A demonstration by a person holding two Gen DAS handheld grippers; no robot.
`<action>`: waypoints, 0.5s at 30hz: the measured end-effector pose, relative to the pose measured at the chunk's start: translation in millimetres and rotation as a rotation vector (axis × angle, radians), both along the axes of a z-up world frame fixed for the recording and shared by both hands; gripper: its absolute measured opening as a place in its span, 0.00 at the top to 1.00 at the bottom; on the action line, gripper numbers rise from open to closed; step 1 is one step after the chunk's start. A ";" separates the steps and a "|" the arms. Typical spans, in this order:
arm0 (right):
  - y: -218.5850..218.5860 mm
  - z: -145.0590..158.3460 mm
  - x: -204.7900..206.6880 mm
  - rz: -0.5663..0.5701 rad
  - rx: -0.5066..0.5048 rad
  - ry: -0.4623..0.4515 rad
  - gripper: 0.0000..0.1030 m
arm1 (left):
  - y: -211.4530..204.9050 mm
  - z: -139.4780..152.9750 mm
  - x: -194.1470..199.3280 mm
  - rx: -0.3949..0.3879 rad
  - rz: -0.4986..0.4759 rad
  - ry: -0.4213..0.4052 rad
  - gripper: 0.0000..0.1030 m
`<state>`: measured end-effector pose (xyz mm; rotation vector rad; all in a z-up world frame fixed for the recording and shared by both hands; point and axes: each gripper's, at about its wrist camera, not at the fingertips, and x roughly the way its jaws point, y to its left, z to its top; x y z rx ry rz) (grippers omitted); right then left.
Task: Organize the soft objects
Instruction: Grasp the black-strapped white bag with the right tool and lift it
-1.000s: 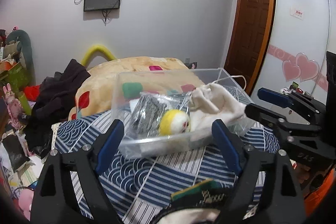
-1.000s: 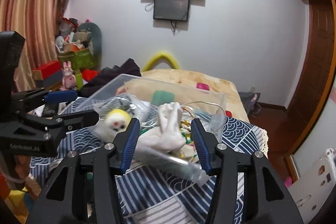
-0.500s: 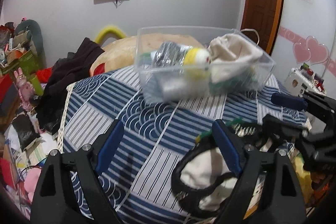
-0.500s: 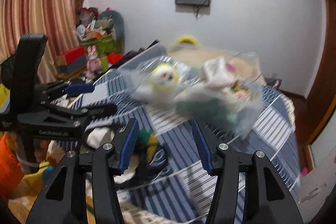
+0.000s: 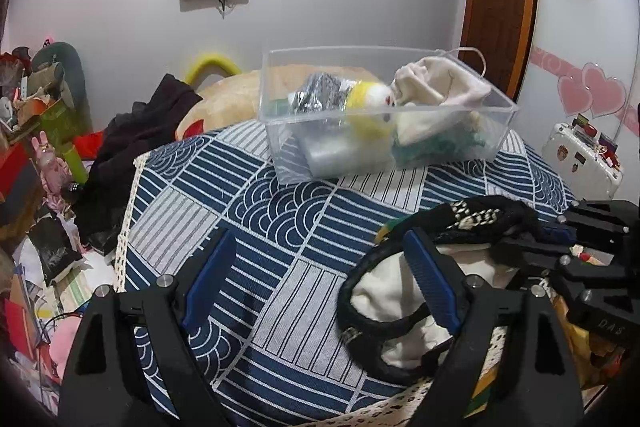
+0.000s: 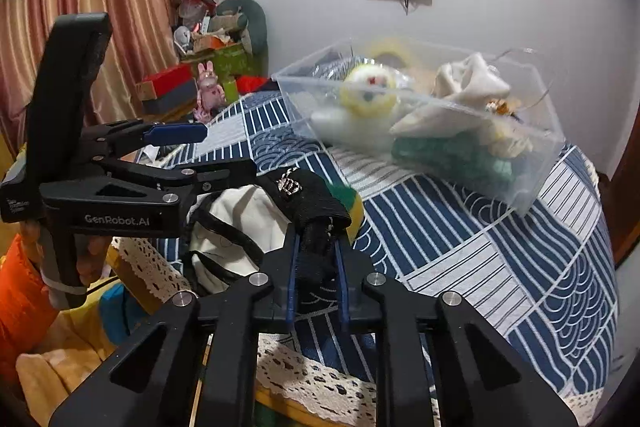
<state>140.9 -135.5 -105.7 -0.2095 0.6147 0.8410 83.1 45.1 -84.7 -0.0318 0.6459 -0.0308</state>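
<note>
A black fabric bag with a white lining lies at the near edge of the blue patterned bedspread. My right gripper is shut on the bag's black edge; it also shows in the left wrist view. My left gripper is open, its right finger over the bag's mouth; it also shows in the right wrist view. A clear plastic box farther back holds a yellow and white plush, a cream cloth and other soft items.
A dark garment and a peach quilt lie behind the bedspread. Clutter and boxes fill the floor at left. A white small suitcase stands right. A pink rabbit toy sits by the curtain.
Both grippers have pulled back from the clear box toward the near bed edge. My right gripper has gone from open to shut on the black bag.
</note>
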 end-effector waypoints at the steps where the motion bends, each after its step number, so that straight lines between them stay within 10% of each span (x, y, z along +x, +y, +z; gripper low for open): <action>1: -1.7 3.7 -0.9 -0.005 0.008 -0.016 0.88 | -0.5 2.3 -0.9 -0.001 -0.001 -0.006 0.16; 15: -73.1 46.8 3.8 -0.240 0.130 -0.142 0.88 | -34.7 -2.7 10.1 -0.015 -0.094 0.024 0.15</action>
